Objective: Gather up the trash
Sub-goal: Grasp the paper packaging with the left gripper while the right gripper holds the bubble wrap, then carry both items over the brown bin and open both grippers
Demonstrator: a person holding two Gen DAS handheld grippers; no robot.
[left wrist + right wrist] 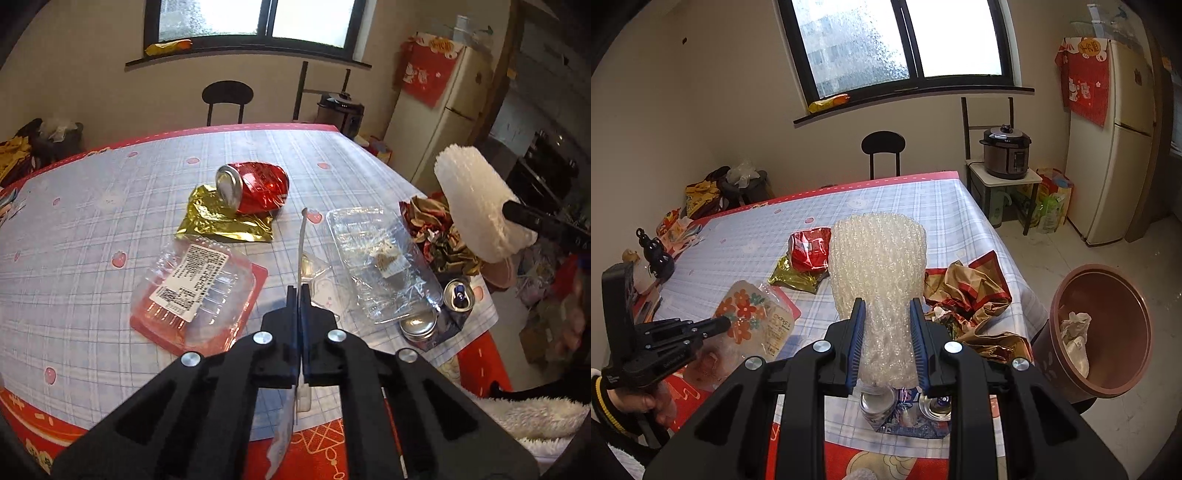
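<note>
Your table (pixel 110 192), under a plaid cloth with a red border, carries the litter still to be gathered. Beside its right edge, on the floor, stands the brown bin (pixel 1108 295) with crumpled white paper inside. Your right gripper (pixel 886 314) is clamped on a roll of bubble wrap (pixel 879 266), which stands upright between the blue pads, above the table's near edge. Crumpled gold-and-red wrapping paper (pixel 975 291) lies just right of it. A clear plastic tray (pixel 376 258) lies flat near the middle, and a labelled clear clamshell box (pixel 195 288) on a red card to its left. A crushed red can (pixel 255 186) rests on a gold foil wrapper (pixel 225 221) farther back. Your left gripper (pixel 298 291) is closed on a thin flat plastic packet (pixel 301 254), seen edge-on and lifted off the cloth.
</note>
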